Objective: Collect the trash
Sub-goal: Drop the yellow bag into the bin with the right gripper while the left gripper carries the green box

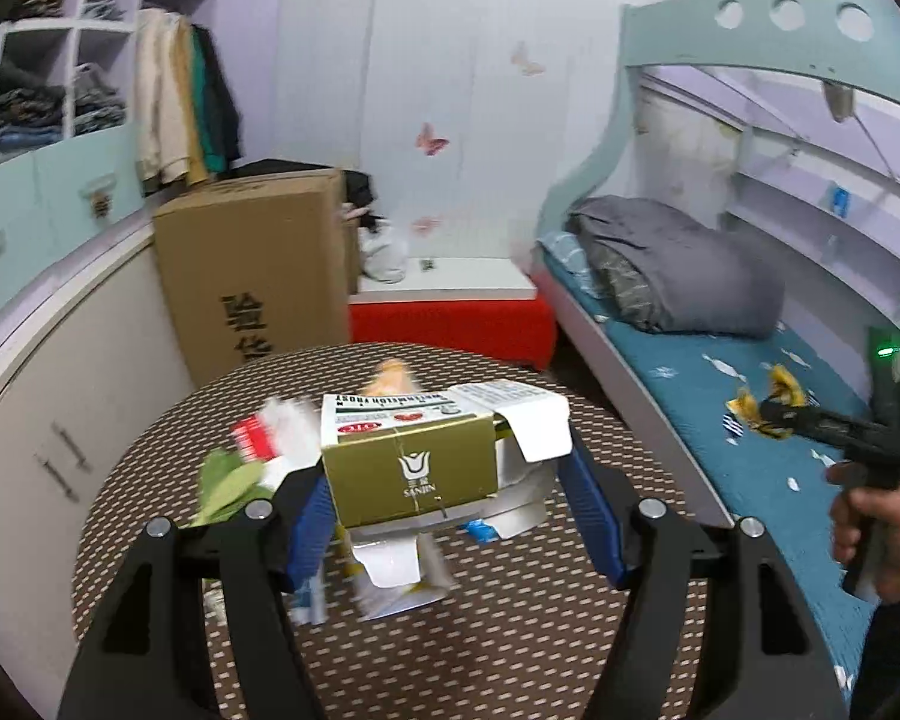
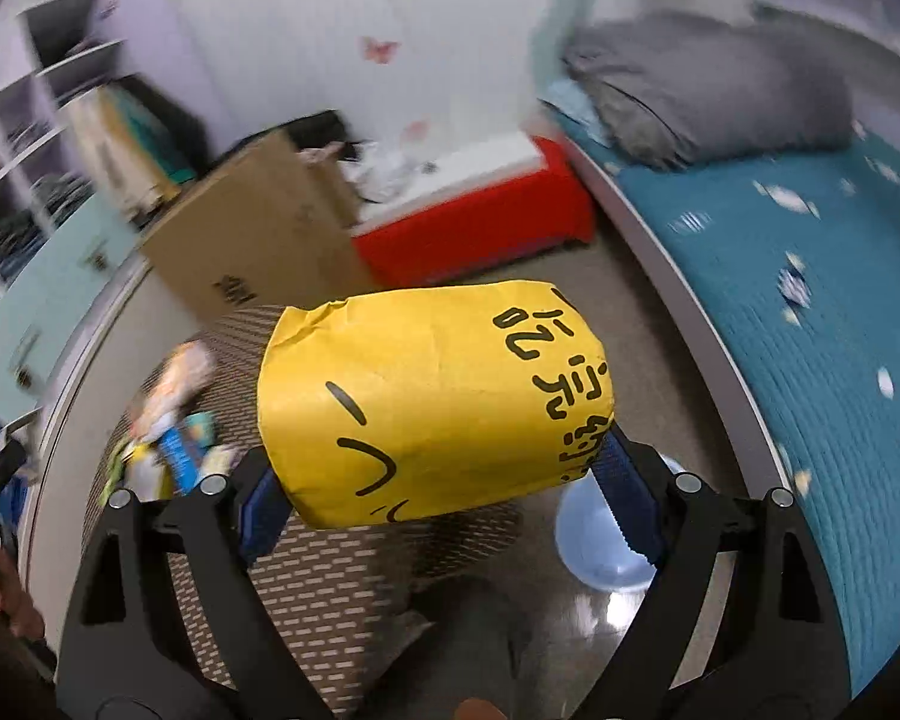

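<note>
We see a small bedroom with pale walls dotted with butterfly stickers. On the left stand white shelves with folded clothes — beside them, hanging garments above a tall cardboard box. A red bench sits against the far wall. On the right runs a bunk bed — teal sheet, grey pillow. The floor is greyish.

The right gripper grips a yellow paper bag with black characters between its blue pads. Below lies a round patterned table with blurred wrappers near its left edge, and a pale blue bin stands beside the teal bed.
</note>
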Motion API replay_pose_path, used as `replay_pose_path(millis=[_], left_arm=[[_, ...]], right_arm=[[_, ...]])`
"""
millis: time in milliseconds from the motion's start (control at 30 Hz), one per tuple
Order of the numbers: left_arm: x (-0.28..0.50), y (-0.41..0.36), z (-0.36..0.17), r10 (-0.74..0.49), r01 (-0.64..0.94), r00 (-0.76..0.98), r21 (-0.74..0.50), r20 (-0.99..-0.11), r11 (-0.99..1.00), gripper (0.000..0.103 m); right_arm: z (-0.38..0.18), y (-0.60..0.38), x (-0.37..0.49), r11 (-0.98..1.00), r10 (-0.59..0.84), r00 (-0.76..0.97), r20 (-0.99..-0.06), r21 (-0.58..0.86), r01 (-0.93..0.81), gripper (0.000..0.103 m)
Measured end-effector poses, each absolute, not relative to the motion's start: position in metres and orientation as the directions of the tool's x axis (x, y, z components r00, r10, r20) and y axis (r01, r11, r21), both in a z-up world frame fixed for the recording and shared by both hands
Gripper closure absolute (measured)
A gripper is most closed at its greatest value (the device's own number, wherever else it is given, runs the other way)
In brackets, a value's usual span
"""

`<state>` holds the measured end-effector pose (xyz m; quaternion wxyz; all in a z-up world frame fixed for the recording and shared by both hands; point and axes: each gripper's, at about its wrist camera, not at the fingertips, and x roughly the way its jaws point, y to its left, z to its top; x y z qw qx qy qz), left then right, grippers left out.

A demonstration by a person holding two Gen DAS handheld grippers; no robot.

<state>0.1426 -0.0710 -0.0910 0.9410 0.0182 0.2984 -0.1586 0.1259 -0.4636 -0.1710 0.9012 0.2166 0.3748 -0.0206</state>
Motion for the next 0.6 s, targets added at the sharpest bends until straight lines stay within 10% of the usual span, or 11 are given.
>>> replay_pose_path(millis=[600], left_arm=[[0.174, -0.235, -0.129, -0.434, 0.58, 0.597, -0.012, -0.675, 0.815, 0.036]], right_arm=[[-0.402, -0.575, 0.167, 0.699, 0.213, 0.435, -0.875, 0.447, 0.558, 0.006]])
